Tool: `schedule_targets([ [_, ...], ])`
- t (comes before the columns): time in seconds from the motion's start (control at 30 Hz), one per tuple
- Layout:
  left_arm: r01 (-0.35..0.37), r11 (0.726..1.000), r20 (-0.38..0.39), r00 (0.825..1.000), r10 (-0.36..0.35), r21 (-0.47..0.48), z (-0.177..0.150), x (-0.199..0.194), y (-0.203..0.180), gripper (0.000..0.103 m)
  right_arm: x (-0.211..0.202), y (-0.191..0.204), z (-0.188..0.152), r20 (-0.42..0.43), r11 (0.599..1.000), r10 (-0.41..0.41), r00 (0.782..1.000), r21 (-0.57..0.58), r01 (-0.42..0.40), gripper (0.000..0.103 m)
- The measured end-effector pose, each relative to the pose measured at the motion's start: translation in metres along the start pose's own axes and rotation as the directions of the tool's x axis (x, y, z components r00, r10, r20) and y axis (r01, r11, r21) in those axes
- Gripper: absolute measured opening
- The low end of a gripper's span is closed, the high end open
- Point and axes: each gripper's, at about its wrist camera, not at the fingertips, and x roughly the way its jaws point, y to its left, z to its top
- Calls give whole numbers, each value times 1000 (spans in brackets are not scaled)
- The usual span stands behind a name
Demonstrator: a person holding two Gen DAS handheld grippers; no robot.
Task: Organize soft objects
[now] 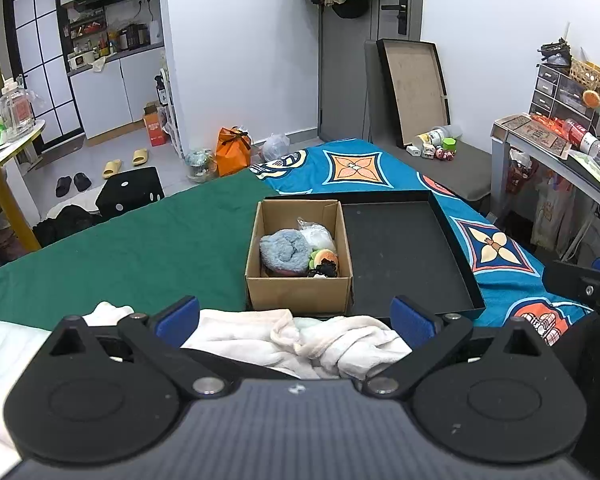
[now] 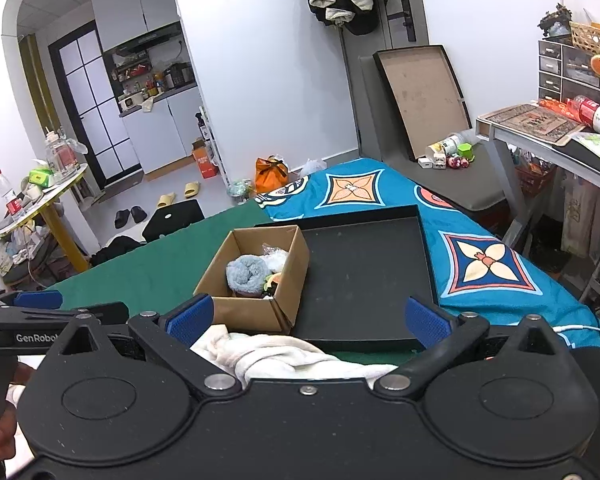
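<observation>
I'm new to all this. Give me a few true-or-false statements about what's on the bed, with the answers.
1. The cardboard box holds a rolled blue towel. True.
2. The black tray is piled with clothes. False: it shows nothing inside.
3. Both sets of jaws are open. True: the left gripper and right gripper each stand wide apart.
4. The white cloth is already in the box. False: it lies in front of the box, near the left gripper.
5. The box sits outside the tray, on the blue blanket. False: it stands at the tray's left end, by the green sheet.
</observation>
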Motion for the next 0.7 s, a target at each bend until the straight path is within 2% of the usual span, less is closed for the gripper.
schedule_targets([
  [0.7, 16, 1000, 22, 1000, -16, -2, -3, -8, 1, 101, -1, 1, -6, -25, 1000, -8, 1000, -8, 7, 103],
])
